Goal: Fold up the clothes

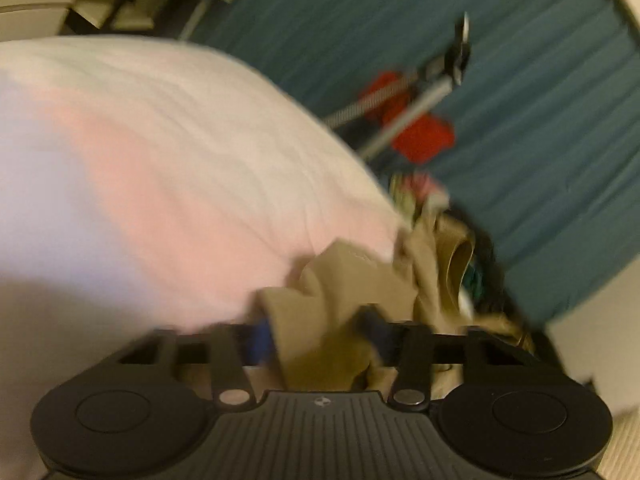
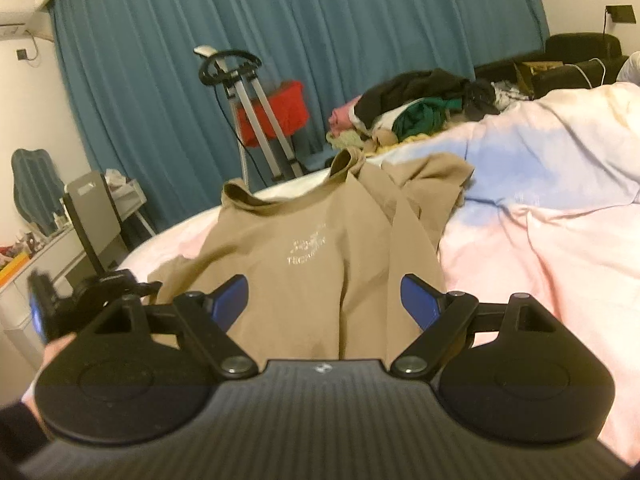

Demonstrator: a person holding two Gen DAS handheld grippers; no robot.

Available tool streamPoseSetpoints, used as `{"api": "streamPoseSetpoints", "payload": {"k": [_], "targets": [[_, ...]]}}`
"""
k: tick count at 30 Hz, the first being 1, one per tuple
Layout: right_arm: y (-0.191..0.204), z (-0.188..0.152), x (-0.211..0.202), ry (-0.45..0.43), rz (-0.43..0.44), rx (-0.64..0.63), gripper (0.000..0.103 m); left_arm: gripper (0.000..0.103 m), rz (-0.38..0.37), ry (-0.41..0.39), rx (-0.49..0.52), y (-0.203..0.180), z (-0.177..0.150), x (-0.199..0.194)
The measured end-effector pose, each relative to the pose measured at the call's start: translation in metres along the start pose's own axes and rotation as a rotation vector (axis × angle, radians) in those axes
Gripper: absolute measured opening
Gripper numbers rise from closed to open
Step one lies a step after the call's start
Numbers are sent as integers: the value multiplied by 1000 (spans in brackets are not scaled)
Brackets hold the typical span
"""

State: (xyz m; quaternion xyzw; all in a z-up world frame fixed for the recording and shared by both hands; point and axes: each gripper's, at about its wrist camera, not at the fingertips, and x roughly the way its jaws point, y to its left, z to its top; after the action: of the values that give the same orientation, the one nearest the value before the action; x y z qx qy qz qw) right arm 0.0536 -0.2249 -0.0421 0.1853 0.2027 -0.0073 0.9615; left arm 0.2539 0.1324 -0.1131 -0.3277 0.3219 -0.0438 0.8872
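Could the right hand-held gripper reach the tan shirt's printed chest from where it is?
Probably yes. The right hand-held gripper is open just above the tan cotton shirt on the pink-and-blue bedspread, and nothing lies between it and the white logo.

Teal curtain (image 2: 320, 40) behind a red bag (image 2: 276, 110) on a metal stand (image 2: 256, 120), desk (image 2: 52, 252) at left

Bed (image 2: 540, 240) with pink-and-blue cover; tan shirt (image 2: 304, 240) spread on it, clothes pile (image 2: 420, 108) beyond
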Motion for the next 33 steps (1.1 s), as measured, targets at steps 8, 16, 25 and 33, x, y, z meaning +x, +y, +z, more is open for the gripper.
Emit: {"api": "streamPoseSetpoints", "payload": {"k": [8, 16, 25, 33], "targets": [[-2, 9, 9, -77, -86, -81, 85, 6, 155, -72, 113, -43, 103, 4], [-8, 5, 37, -41, -131, -86, 85, 18, 361, -129, 176, -70, 159, 20], [-8, 1, 39, -33, -124, -78, 85, 69, 283, -62, 57, -17, 90, -3], [-3, -1, 33, -39, -103, -84, 85, 71, 178, 155, 22, 12, -26, -122]]}}
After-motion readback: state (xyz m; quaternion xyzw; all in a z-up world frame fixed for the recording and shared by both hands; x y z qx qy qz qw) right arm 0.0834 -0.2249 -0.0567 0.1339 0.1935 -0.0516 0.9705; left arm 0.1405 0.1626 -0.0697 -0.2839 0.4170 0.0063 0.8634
